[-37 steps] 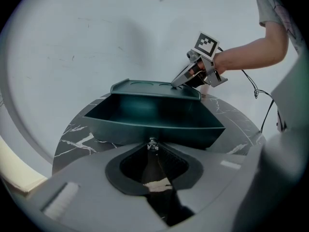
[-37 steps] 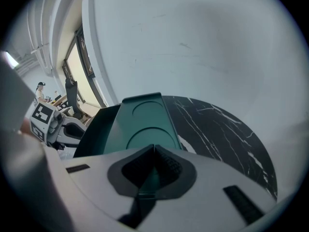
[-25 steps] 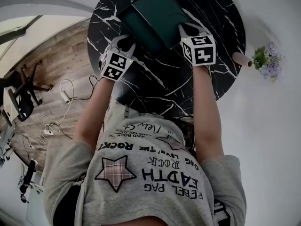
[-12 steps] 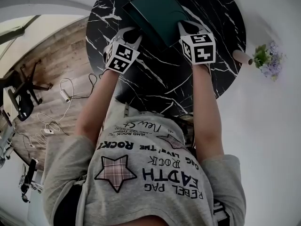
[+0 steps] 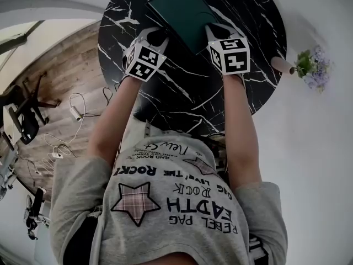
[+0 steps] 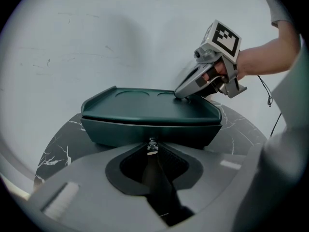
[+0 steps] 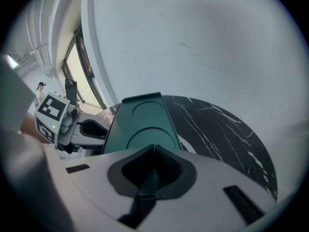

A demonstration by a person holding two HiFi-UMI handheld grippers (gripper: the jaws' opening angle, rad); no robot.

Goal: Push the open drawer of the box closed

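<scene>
Head view shows the dark green box point(image 5: 182, 10) on the far half of the round black counter point(image 5: 182, 90), its long side facing the left tongs point(image 5: 156, 37). Left gripper view sets those clenched, empty tongs square on to that side's lower band, seemingly the drawer point(image 6: 145, 132) front, touching or just short of it. The right tongs point(image 5: 213, 31), clenched on nothing, rest on the lid at the near short end. Any push left runs straight ahead from the left tongs, across the box's long axis.
</scene>
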